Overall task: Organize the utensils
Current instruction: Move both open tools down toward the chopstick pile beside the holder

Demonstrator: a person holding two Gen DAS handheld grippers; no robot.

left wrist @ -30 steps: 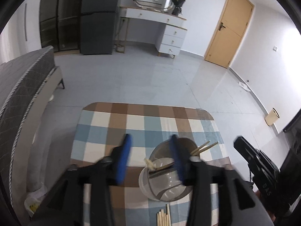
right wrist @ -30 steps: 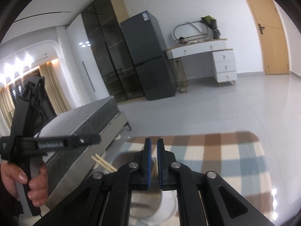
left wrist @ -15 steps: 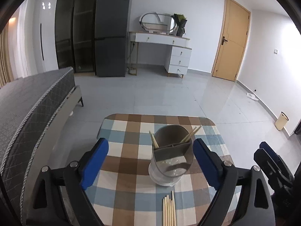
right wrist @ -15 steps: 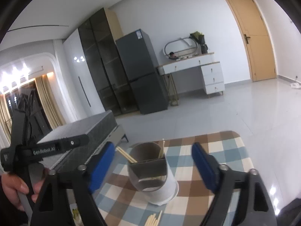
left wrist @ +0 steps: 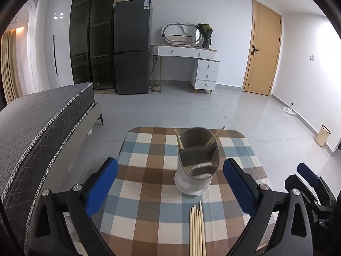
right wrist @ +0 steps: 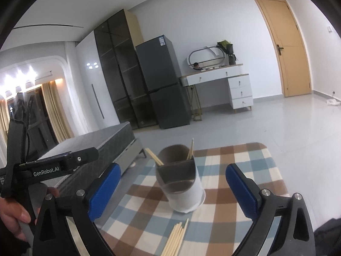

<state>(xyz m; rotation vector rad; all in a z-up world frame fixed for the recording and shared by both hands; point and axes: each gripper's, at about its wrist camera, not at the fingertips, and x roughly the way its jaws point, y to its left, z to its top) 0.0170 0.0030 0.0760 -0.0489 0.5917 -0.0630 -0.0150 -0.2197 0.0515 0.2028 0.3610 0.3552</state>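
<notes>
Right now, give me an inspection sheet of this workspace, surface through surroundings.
Surface: checked tablecloth on a small table.
Job's things: divided utensil holder upright, chopsticks leaning inside; loose chopstick bundle lying in front.
Clutter: nothing seen.
Grippers: left gripper and right gripper jaws opening, nothing between them.
Cables: nothing seen.
Surroundings: bed, fridge, dressing table, door.

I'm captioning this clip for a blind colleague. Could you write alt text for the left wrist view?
A grey, divided utensil holder with wooden chopsticks poking from its back compartments stands on a checked brown, blue and cream tablecloth. The left gripper, jaws opening, frames it without touching. A loose bundle of wooden chopsticks lies nearer the camera.
</notes>
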